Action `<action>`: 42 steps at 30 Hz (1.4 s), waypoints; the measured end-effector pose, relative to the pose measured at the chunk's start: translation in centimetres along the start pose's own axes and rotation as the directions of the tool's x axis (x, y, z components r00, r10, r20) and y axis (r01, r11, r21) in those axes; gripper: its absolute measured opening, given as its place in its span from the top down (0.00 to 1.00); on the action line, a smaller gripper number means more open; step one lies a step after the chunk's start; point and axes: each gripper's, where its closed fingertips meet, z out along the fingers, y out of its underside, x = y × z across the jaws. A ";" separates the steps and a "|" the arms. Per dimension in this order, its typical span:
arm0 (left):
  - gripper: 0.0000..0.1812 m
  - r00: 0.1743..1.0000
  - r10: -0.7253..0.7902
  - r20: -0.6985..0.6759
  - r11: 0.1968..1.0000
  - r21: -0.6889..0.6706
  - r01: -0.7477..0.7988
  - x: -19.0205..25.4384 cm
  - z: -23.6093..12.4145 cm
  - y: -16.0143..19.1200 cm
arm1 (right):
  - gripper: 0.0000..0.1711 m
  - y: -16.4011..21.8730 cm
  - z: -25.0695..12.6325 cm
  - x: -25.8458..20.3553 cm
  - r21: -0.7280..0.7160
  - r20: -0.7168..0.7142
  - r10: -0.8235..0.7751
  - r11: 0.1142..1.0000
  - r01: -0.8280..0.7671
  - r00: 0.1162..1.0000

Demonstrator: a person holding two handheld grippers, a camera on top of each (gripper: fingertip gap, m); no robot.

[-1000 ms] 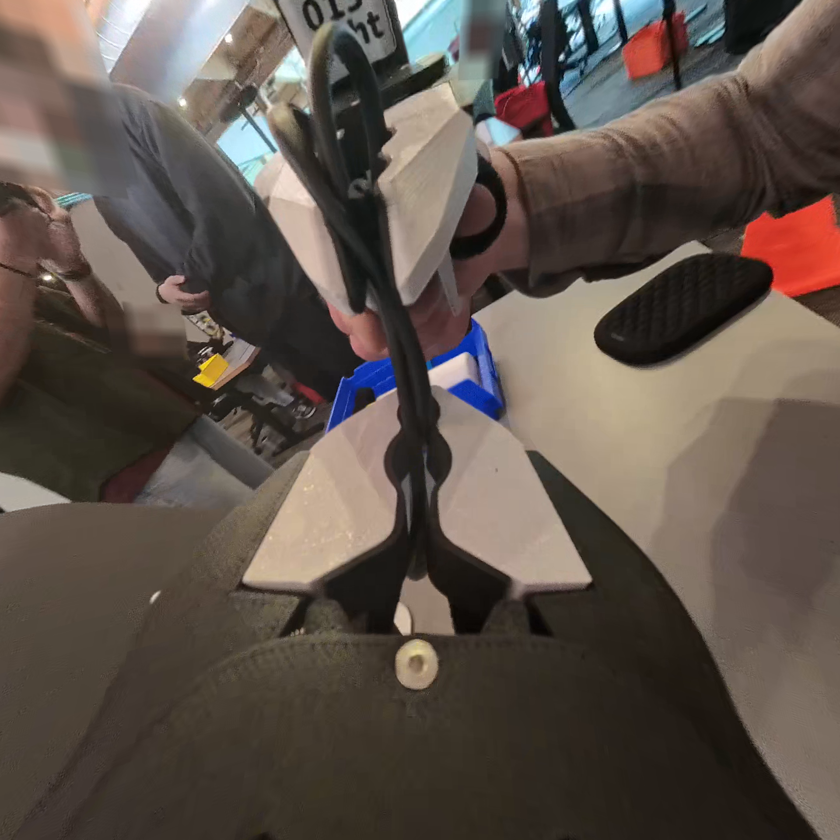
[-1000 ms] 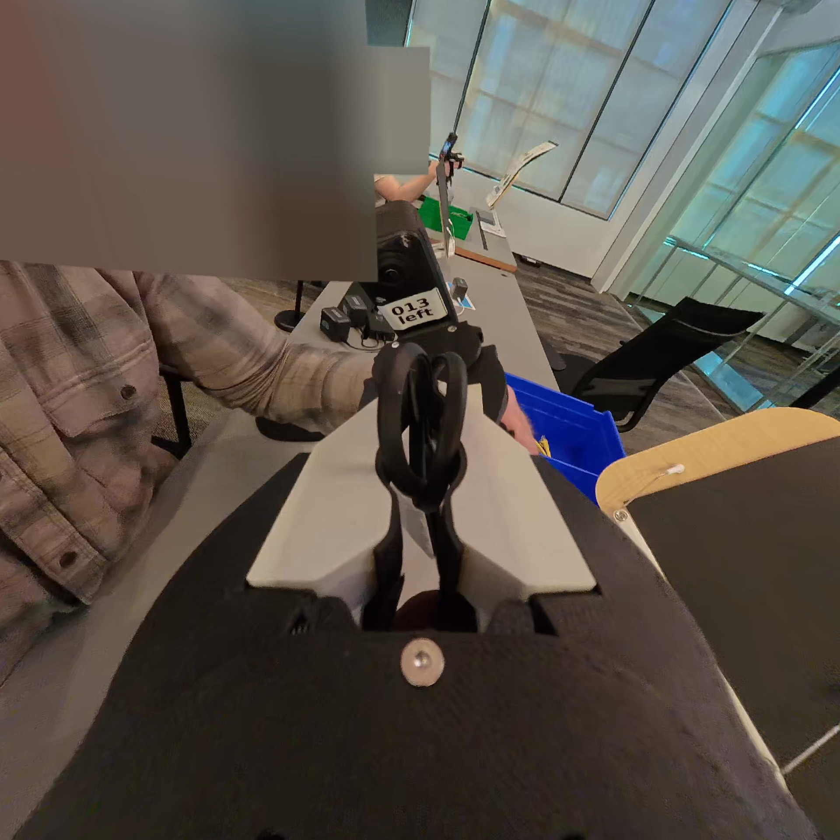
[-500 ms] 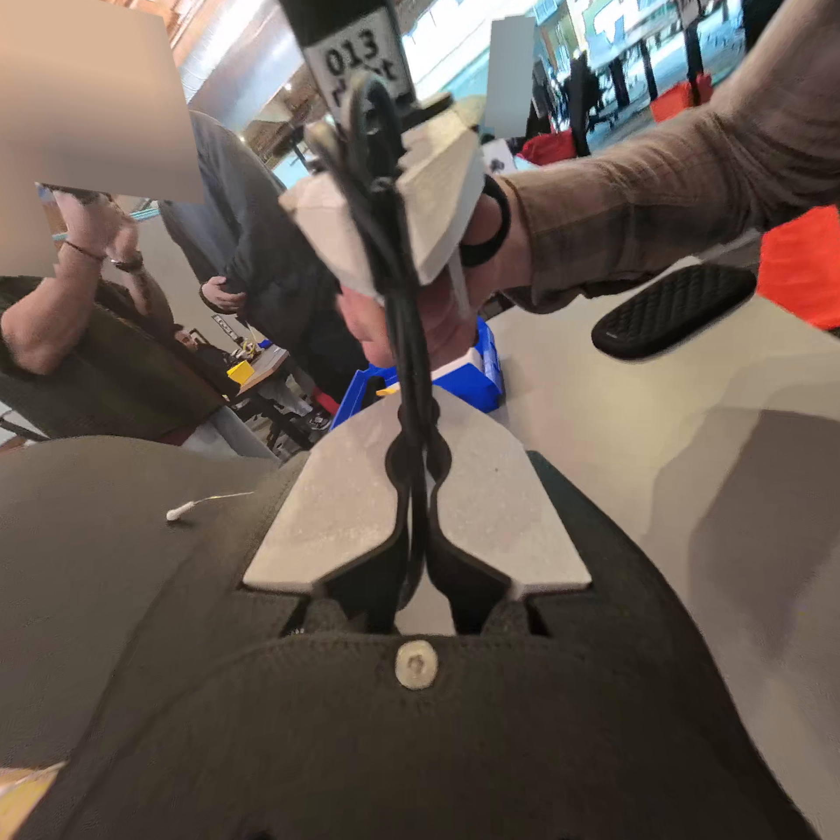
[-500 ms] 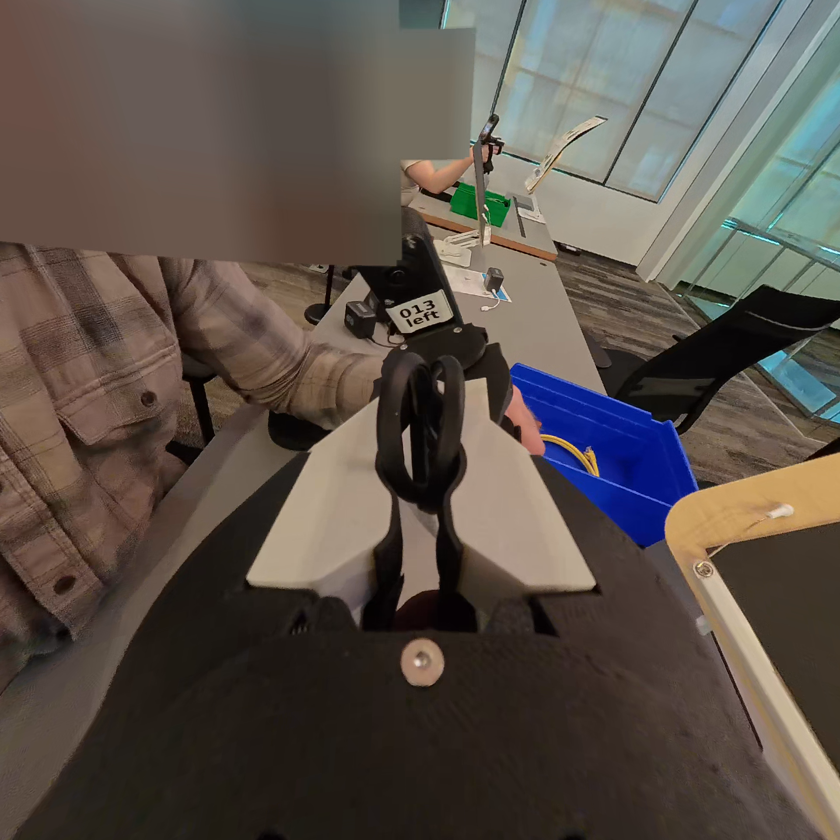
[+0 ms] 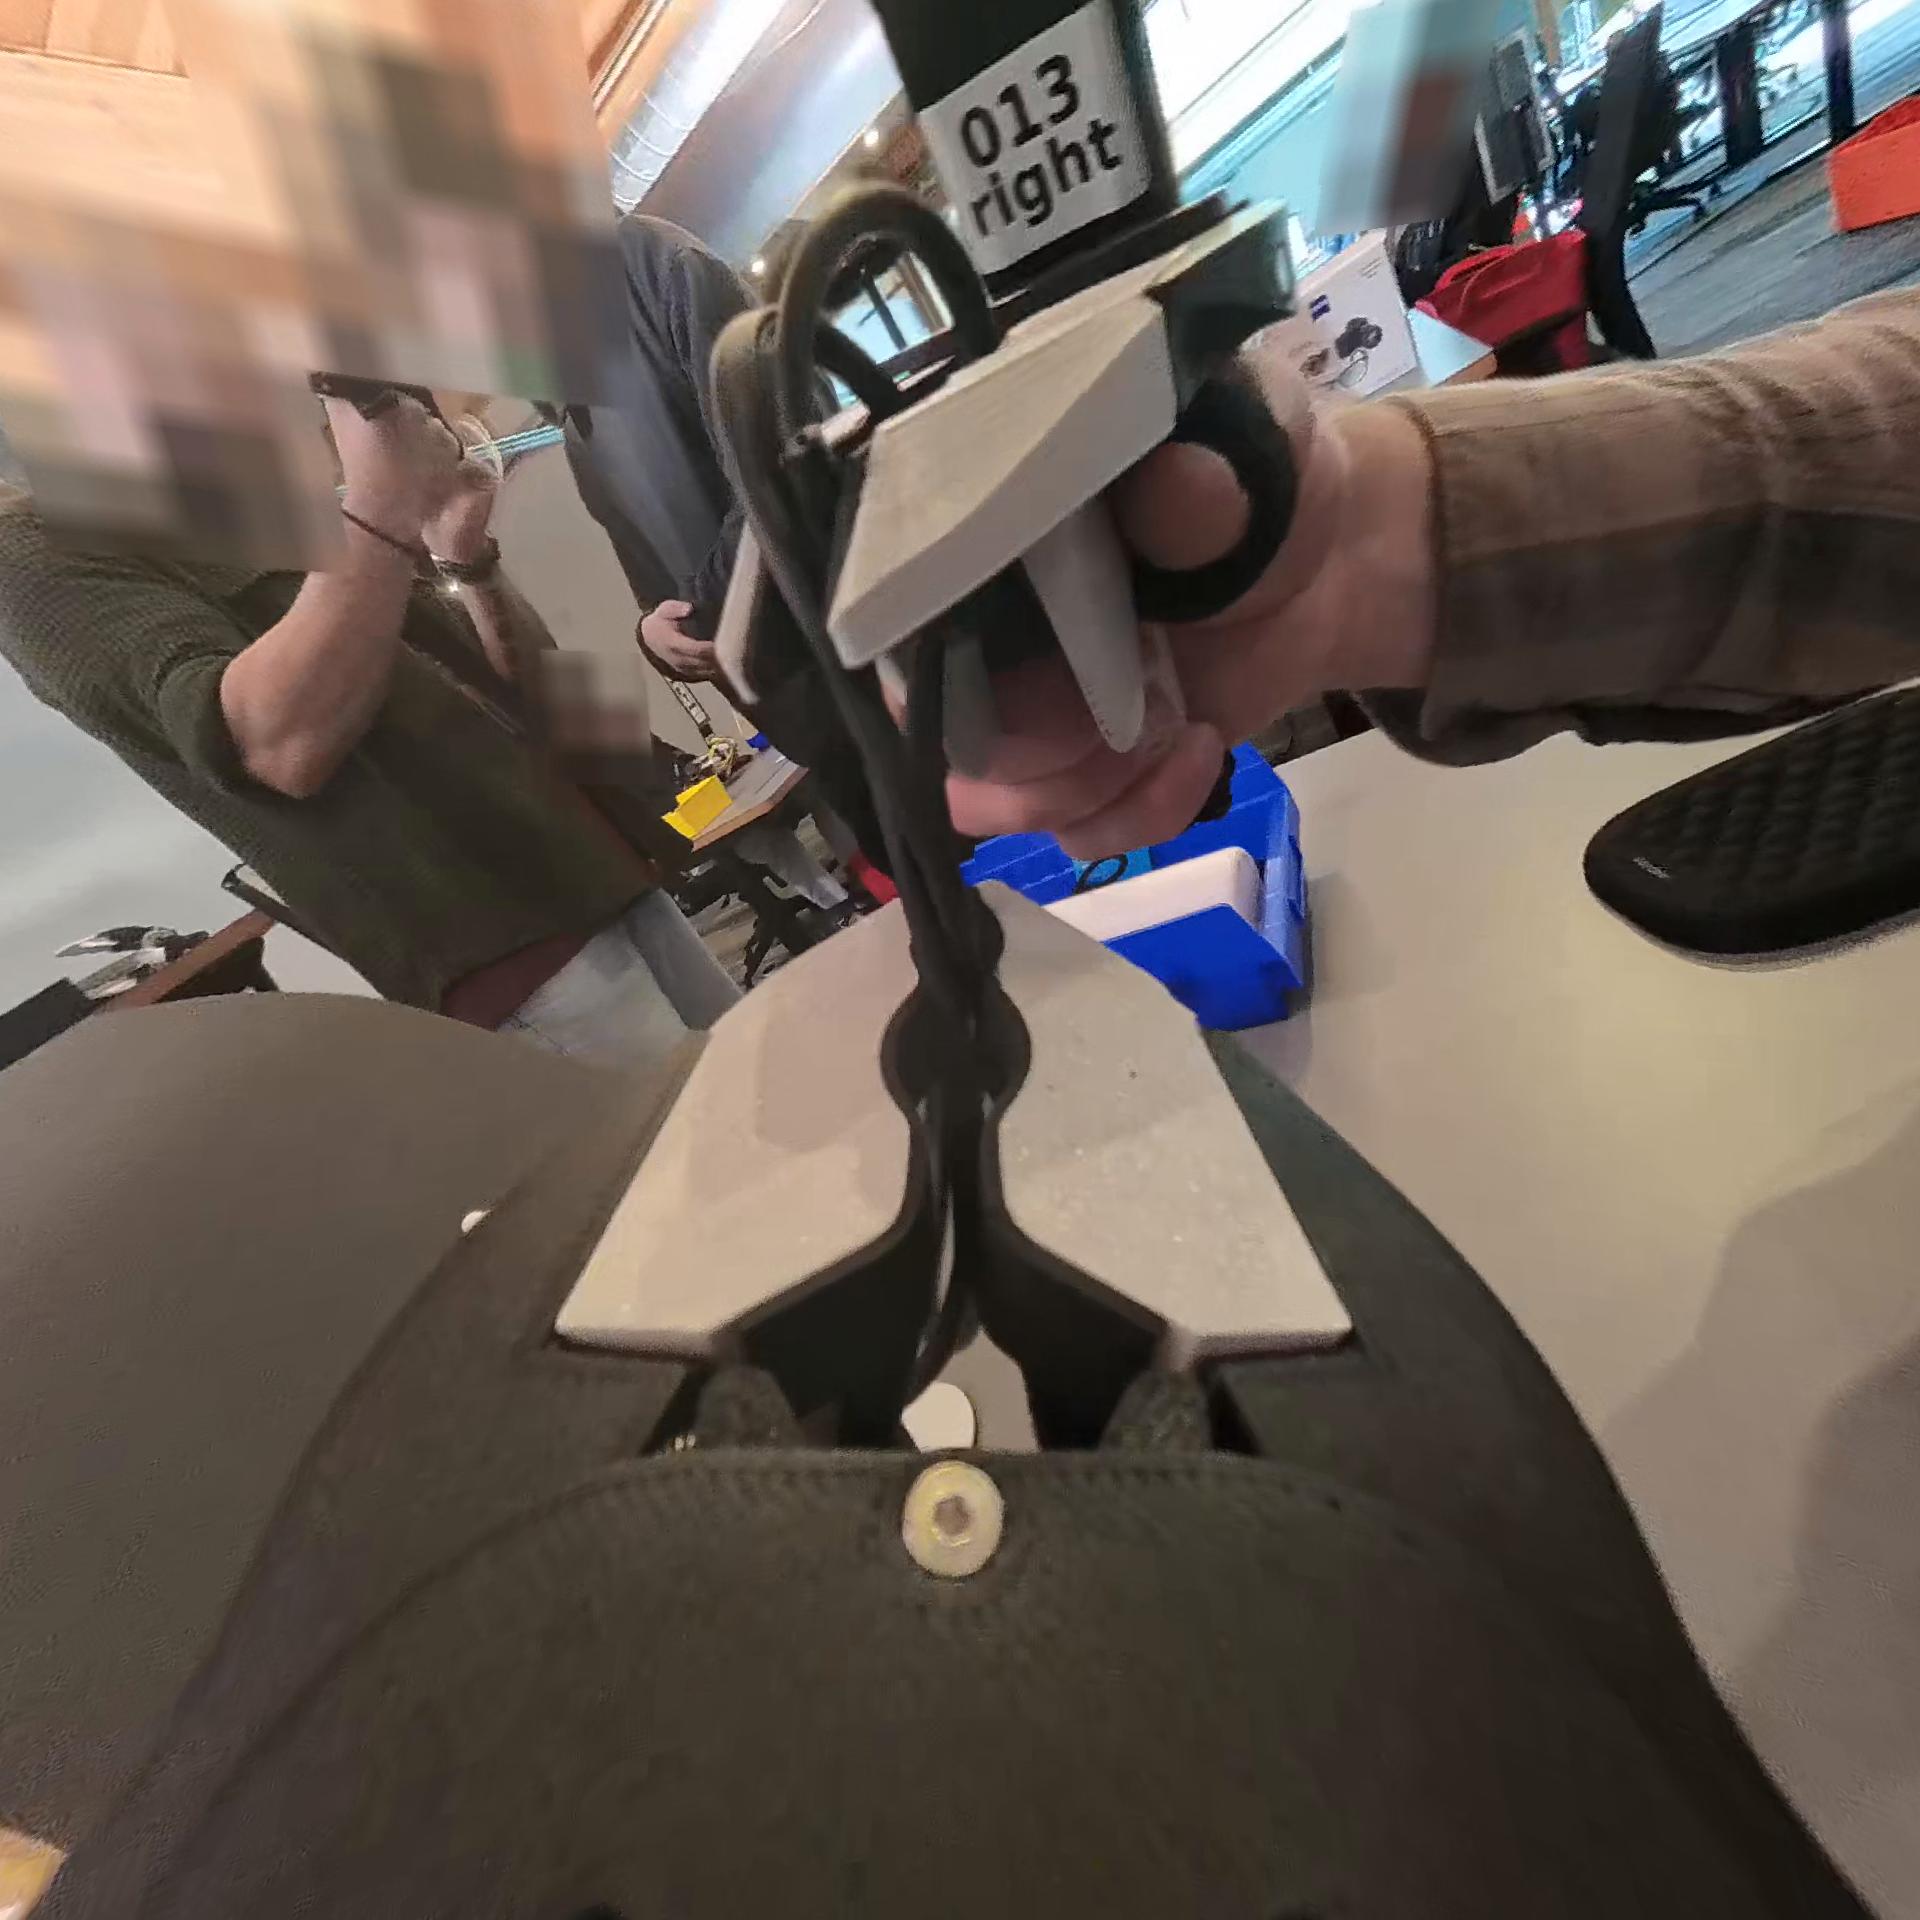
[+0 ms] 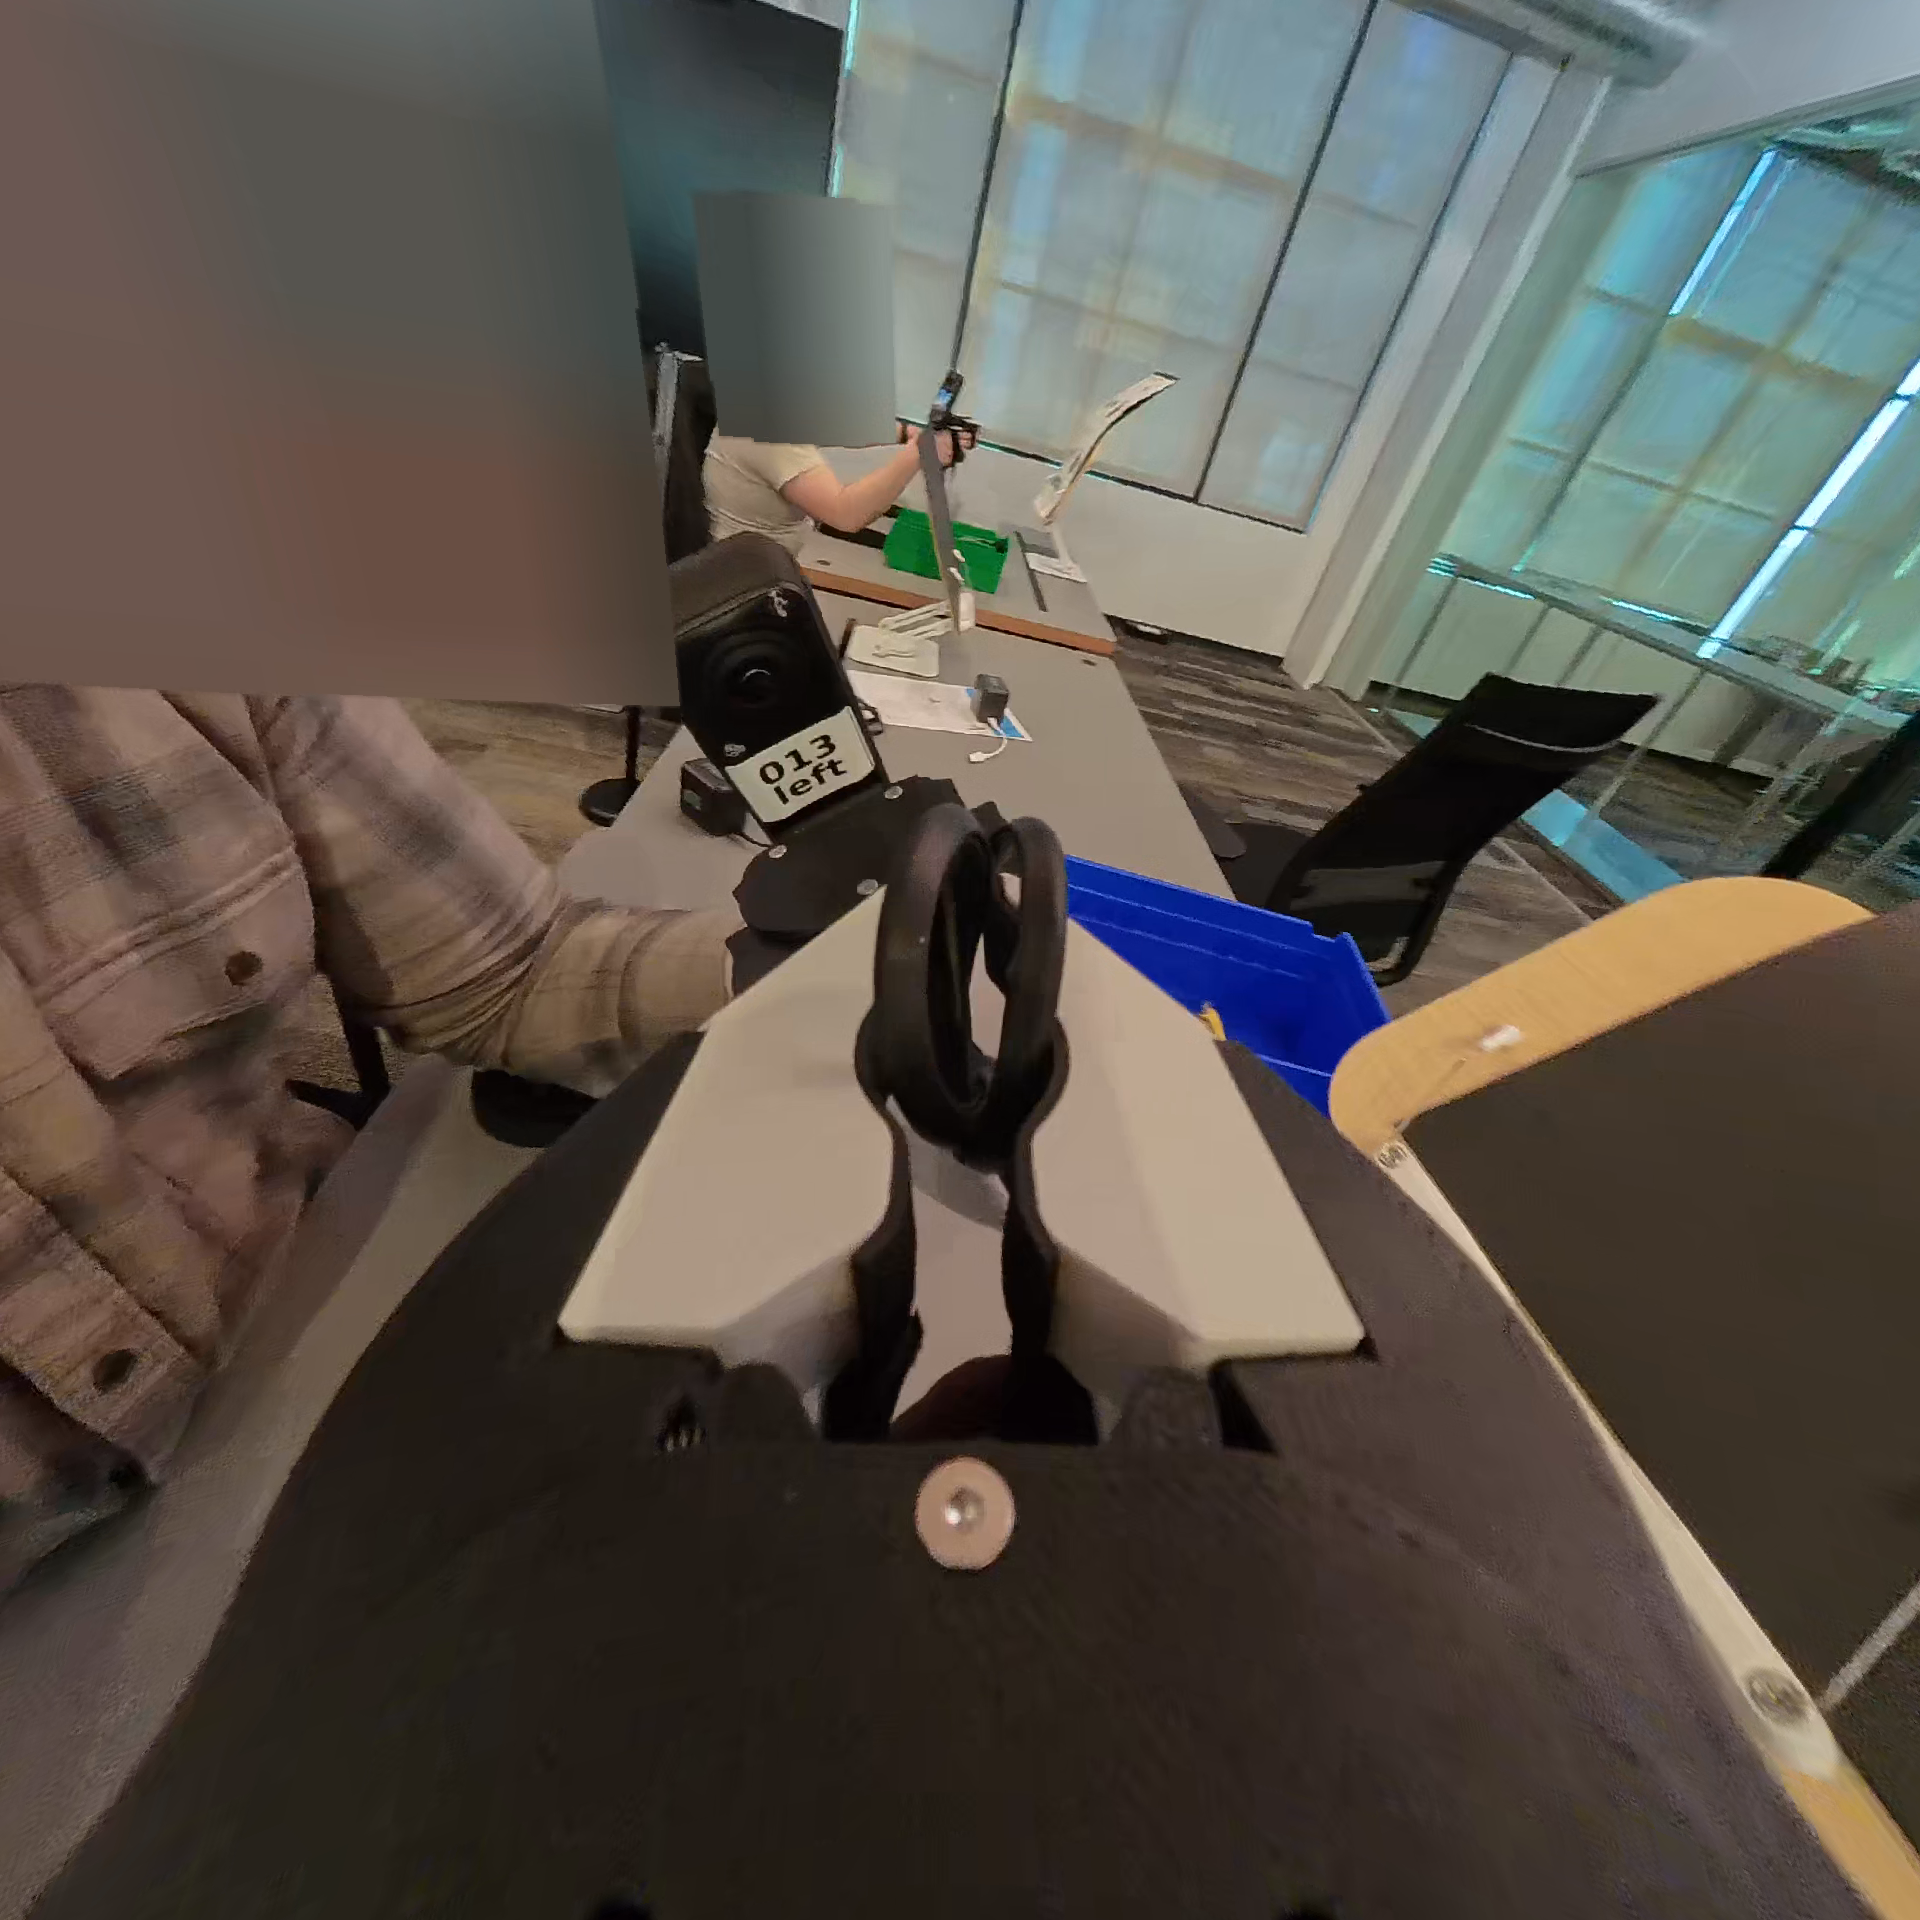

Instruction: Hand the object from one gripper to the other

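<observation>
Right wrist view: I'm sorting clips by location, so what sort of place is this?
Most likely an open-plan office or lab workspace: long grey desks, a black office chair, tall windows, and another person working at a far desk.

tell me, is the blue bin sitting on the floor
No, the blue bin rests on the grey table, just beyond the left gripper that pinches the black cable.

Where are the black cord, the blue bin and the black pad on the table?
black cord (image 5: 940, 966), left wrist view, twisted strands.
blue bin (image 5: 1231, 971), left wrist view, front wall.
black pad (image 5: 1766, 842), left wrist view, textured top.
</observation>
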 end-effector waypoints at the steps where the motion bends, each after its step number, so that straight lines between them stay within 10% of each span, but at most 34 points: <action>1: 0.99 1.000 -0.001 -0.004 1.000 -0.006 0.001 0.1 0.3 0.2 | 0.96 0.2 -0.4 0.1 -0.004 -0.027 -0.005 1.000 0.005 1.000; 15: 0.99 0.918 0.351 0.183 0.902 -0.328 -0.280 -3.1 0.9 4.8 | 0.60 5.9 -3.5 2.4 -0.347 -0.284 -0.225 0.930 0.119 0.932; 20: 1.00 0.754 0.614 0.235 0.745 -0.489 -0.454 -4.8 0.7 5.9 | 0.52 6.4 -5.4 3.0 -0.437 -0.396 -0.228 0.899 0.035 0.890; 31: 1.00 0.602 0.781 0.168 0.585 -0.535 -0.610 -2.3 2.7 5.8 | 0.58 10.4 -4.3 2.2 -0.739 -0.244 -0.297 0.674 0.022 0.923; 42: 1.00 0.580 0.801 0.146 0.552 -0.554 -0.623 -1.9 3.1 6.4 | 1.00 13.2 -5.3 3.0 -0.846 -0.213 -0.310 0.533 -0.017 0.927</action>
